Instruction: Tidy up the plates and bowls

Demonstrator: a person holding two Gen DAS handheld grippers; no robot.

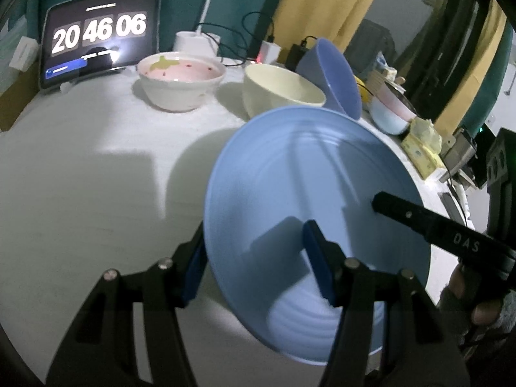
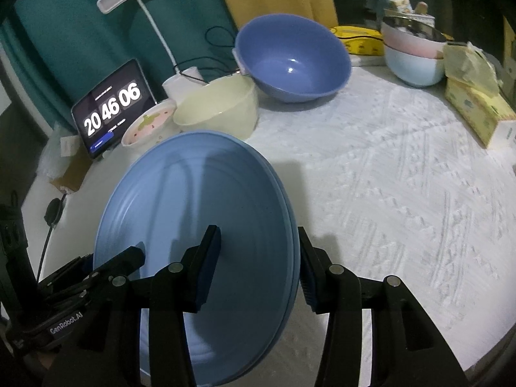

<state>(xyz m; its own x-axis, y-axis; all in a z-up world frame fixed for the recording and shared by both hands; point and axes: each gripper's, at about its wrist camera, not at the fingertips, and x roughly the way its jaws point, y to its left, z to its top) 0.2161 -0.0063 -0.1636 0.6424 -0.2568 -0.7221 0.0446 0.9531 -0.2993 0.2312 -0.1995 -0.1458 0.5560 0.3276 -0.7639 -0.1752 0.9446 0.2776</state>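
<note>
A light blue ridged plate (image 1: 322, 187) is held tilted above the white table; it also shows in the right wrist view (image 2: 200, 213). My left gripper (image 1: 254, 258) has its jaws on either side of the plate's left rim. My right gripper (image 2: 258, 264) straddles the plate's right rim, where two stacked plate edges seem to show. A strawberry-pattern bowl (image 1: 180, 80), a cream bowl (image 1: 280, 93) and a large blue bowl (image 2: 293, 58) stand at the back. Stacked pink and pale blue bowls (image 2: 416, 54) stand at the far right.
A tablet clock (image 1: 100, 38) leans at the back left, with a lamp base (image 1: 193, 42) and cables beside it. Yellow tissue boxes (image 2: 477, 113) sit at the table's right edge. A textured white cloth (image 2: 403, 177) covers the table.
</note>
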